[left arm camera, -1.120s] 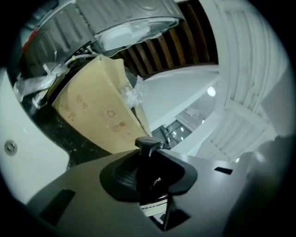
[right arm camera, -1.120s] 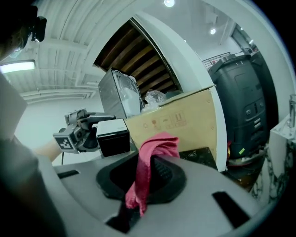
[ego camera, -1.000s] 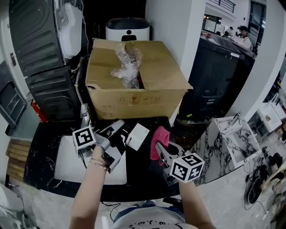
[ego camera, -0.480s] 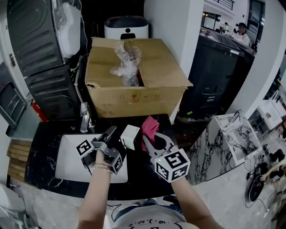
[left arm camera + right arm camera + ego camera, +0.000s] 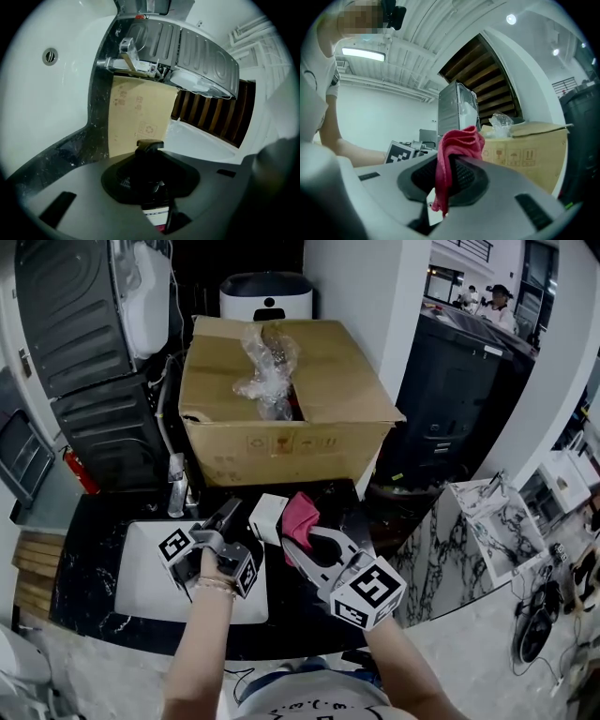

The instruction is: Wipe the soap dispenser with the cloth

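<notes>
My left claw (image 5: 235, 514) clamps the soap dispenser (image 5: 268, 517) above the surface (image 5: 309, 620), and the cloth (image 5: 301, 513) pinched in my right claw (image 5: 302, 540) hangs just to its right, almost touching its side.

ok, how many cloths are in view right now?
1. The pink cloth is pinched by the right gripper, beside the white soap dispenser that the left gripper holds. More could be hidden inside the cardboard box.

My left claw (image 5: 232, 515) holds the soap dispenser (image 5: 269, 517), my right claw (image 5: 302, 538) the cloth (image 5: 301, 511) just beside it, the box (image 5: 281, 442) beyond both.
</notes>
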